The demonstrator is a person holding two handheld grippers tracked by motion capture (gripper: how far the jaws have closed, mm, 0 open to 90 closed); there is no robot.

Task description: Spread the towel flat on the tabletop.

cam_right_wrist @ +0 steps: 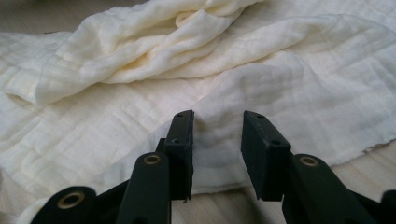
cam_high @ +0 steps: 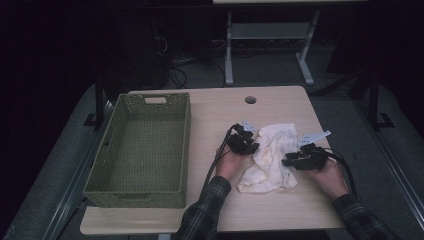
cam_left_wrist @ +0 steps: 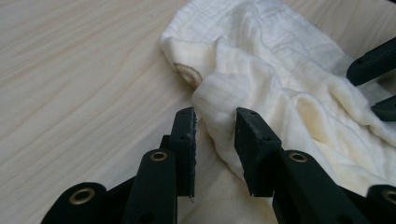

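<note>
Both grippers' jaws part-open, gripping nothing, at cloth (cam_high: 267,157) edges; bare tabletop (cam_high: 280,107) beyond, basket (cam_high: 142,192) L.

Room is dimly lit; bkgd mostly dark. Light-wood tabletop (cam_high: 280,107) w/ round cable hole (cam_high: 250,100) near its far edge is seen at centre. Behind it, white metal desk frame (cam_high: 270,45) is set on grey floor (cam_high: 345,107). Tangled cables (cam_high: 175,65) are left of that frame.
</note>
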